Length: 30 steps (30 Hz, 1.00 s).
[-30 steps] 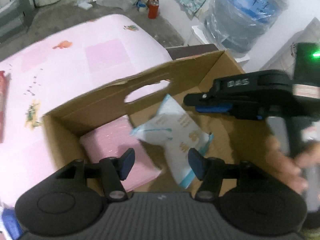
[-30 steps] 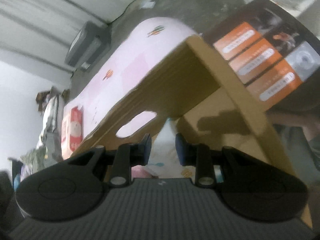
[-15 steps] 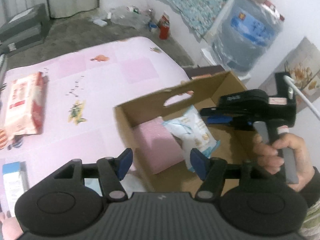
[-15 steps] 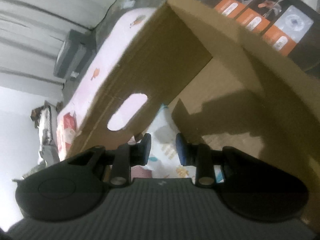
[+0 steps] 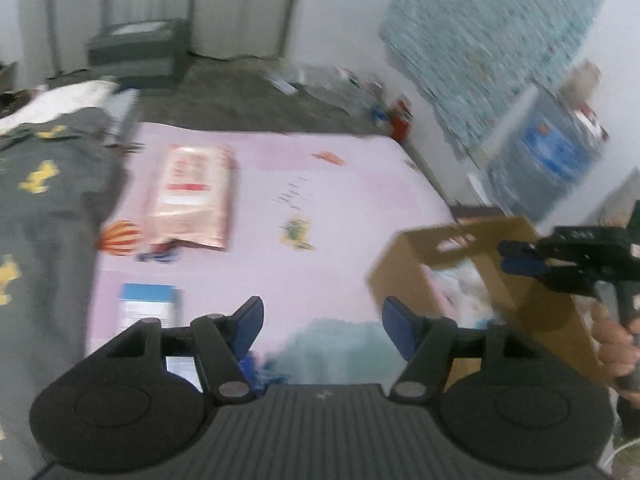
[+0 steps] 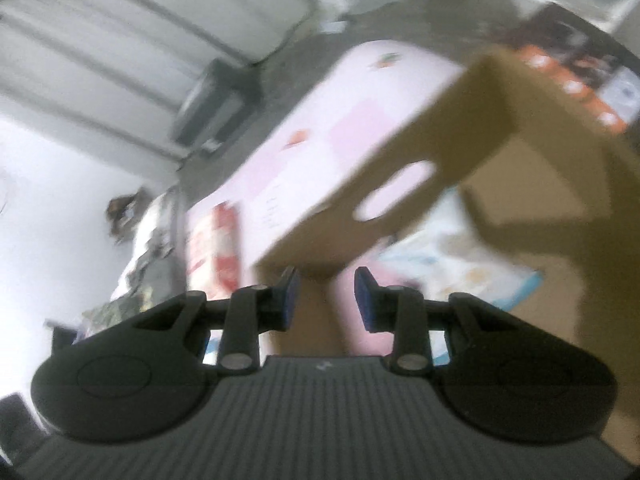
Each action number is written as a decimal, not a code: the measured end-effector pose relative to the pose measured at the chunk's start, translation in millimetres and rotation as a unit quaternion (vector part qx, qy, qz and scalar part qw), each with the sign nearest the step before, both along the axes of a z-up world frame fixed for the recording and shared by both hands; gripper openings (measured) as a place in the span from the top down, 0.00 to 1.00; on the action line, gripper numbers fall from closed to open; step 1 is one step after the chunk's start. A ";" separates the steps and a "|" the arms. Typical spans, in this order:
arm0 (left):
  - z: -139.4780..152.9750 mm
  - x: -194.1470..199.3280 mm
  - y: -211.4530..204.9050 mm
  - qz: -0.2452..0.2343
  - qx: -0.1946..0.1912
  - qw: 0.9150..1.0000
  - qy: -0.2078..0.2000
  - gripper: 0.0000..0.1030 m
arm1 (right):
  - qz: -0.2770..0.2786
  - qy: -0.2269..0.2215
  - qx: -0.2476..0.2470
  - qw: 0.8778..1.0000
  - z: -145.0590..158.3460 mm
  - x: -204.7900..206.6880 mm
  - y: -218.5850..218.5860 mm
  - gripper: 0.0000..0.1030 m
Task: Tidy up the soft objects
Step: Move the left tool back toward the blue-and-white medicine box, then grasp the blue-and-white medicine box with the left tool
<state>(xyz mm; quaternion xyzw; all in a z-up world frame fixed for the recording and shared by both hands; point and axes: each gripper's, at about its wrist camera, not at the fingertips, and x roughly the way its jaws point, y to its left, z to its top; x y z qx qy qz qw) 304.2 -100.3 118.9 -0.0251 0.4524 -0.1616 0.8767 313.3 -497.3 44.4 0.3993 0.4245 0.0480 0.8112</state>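
My left tongs (image 5: 322,322) swing out from the box (image 5: 476,276) and over the pink bed (image 5: 280,184), jaws opening and empty. My right tongs (image 6: 326,300) pull back above the box rim (image 6: 400,184), jaws opening a little, nothing between them. A second ago both hung over the box; now the white pouch (image 6: 460,256) and pink pack (image 5: 440,296) lie inside it. A red-and-white pack (image 5: 190,196) and a blue-and-white one (image 5: 148,308) wait on the bed, likely next.
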 end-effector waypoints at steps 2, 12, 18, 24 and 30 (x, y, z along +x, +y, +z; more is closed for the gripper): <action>4.9 -5.6 26.6 0.023 0.002 1.000 -0.011 0.33 | 0.031 -0.007 0.003 1.000 12.3 6.6 26.8 0.69; -42.9 -0.7 110.2 0.072 0.049 0.996 0.016 0.33 | 0.200 0.021 0.003 0.980 17.0 68.9 216.3 0.60; -102.7 30.1 118.9 0.033 0.082 0.994 0.072 0.33 | 0.235 0.094 -0.016 0.967 -31.2 108.6 305.5 0.60; -146.3 65.5 122.1 0.020 0.091 0.989 0.117 0.28 | 0.232 0.150 -0.036 0.960 -91.8 143.5 342.3 0.60; -173.0 88.4 118.7 0.013 0.111 0.982 0.155 0.27 | 0.227 0.180 -0.024 0.957 -128.4 165.0 352.0 0.61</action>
